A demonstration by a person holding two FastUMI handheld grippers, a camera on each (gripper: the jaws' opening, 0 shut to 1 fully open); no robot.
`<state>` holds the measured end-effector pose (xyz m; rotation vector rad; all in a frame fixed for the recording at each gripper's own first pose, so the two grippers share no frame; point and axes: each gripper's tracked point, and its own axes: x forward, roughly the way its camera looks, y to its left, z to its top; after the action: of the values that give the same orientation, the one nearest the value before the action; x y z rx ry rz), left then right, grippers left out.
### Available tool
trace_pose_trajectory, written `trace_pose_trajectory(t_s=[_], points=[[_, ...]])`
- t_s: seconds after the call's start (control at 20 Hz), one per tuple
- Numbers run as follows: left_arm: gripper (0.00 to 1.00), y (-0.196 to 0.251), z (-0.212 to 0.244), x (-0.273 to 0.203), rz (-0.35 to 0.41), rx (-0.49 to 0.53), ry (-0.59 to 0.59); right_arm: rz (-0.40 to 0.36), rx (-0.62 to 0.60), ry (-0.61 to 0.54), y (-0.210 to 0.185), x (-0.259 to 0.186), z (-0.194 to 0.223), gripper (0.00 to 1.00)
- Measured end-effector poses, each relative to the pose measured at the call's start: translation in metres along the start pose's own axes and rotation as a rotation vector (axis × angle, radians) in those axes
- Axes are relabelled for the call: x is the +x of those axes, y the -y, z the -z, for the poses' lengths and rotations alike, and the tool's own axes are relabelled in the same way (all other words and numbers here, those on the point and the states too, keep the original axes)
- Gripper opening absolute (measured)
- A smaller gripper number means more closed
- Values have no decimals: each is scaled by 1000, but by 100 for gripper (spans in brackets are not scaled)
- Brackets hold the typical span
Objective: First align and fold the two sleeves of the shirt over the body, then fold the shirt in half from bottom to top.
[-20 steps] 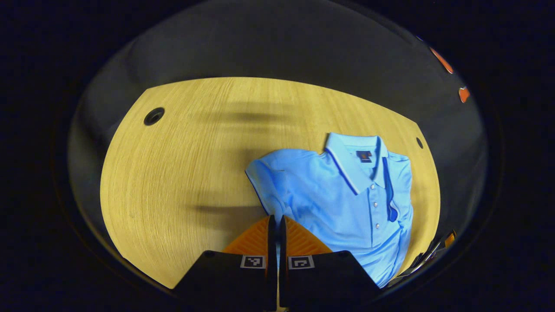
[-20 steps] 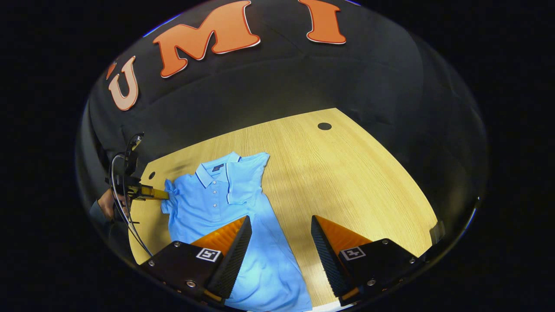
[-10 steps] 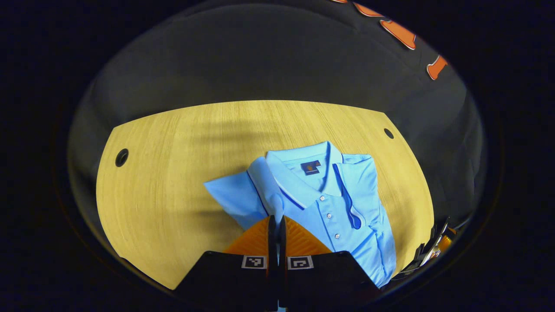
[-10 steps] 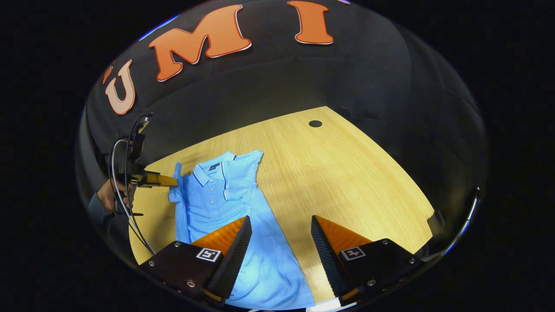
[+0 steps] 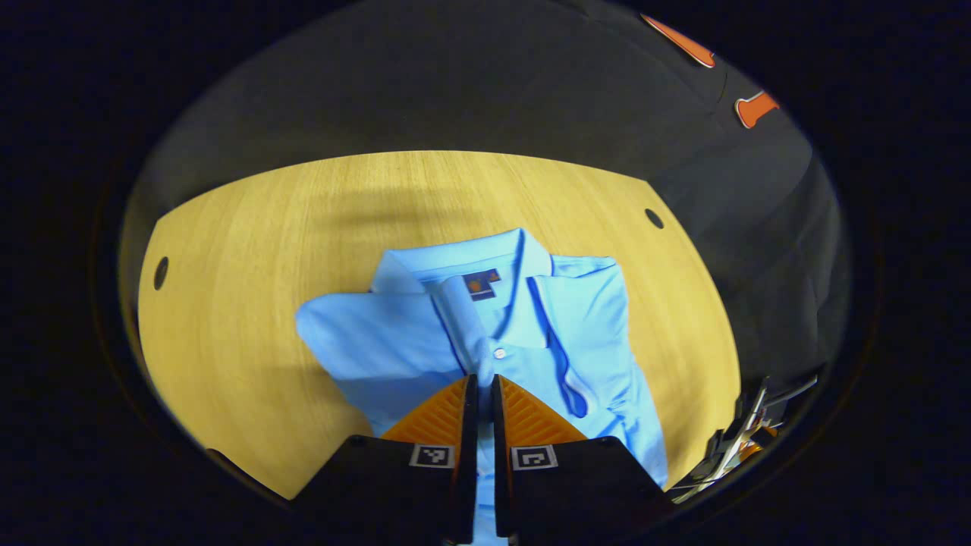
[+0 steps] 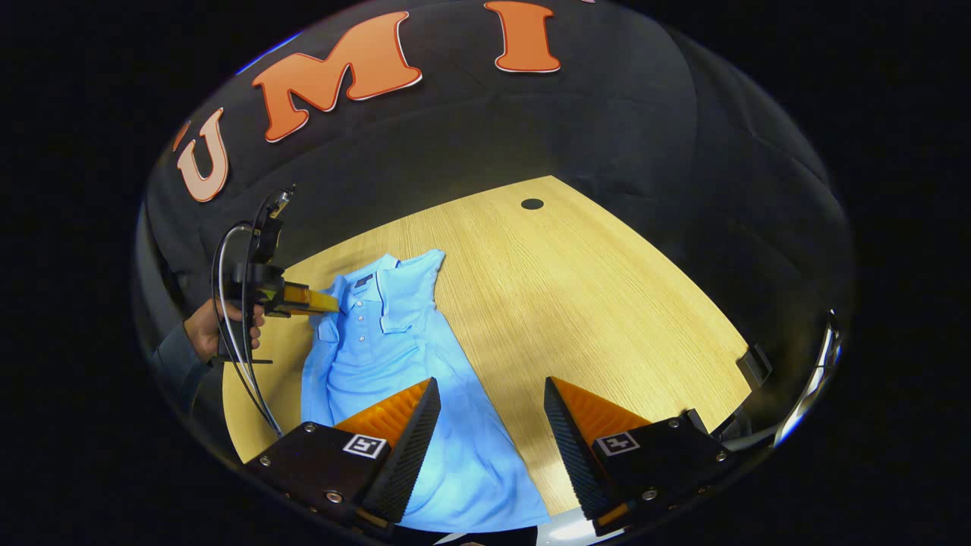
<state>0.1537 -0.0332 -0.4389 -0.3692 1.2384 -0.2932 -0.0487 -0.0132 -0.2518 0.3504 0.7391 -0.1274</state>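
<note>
The light blue shirt [image 6: 394,364] lies on your desk [image 6: 607,303], right sleeve [image 6: 410,292] folded over its chest. Your left gripper [image 5: 479,383] is clamped on the left sleeve [image 5: 372,341], held over the shirt's placket, your hand [image 6: 220,330] gripping its handle. Your right gripper [image 6: 491,394] hovers with fingers apart above the shirt's lower edge.

1 shirt [image 6: 394,356], 1 table [image 6: 607,303], 2 grippers [image 6: 485,409].

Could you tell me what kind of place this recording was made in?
Most likely a staged recording booth, not a home: a bare wooden table with cable holes, black cloth walls around it, and one blue polo shirt laid out.
</note>
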Motion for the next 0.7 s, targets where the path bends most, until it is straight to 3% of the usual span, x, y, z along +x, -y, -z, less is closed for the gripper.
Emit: trace_pose_trajectory(t_s=[0.1,0.15,0.25,0.45,0.5,0.55,0.7], points=[[35,18,4,-13,64,-34,4,-17,-10,-5,2,1,0,85],[57,23,5,-19,81,-42,20,-26,-21,-7,2,2,0,85],[100,17,12,-35,40,-32,39,-45,-49,-11,2,2,0,85],[100,14,42,-76,-15,-16,69,-101,-97,-46,2,6,12,86],[96,14,53,-86,-27,-18,75,-116,-117,-62,2,5,18,87],[100,14,64,-97,-39,-25,81,-129,-138,-74,2,5,24,89],[99,19,103,-124,-46,-64,87,-169,-190,-115,2,3,44,98]])
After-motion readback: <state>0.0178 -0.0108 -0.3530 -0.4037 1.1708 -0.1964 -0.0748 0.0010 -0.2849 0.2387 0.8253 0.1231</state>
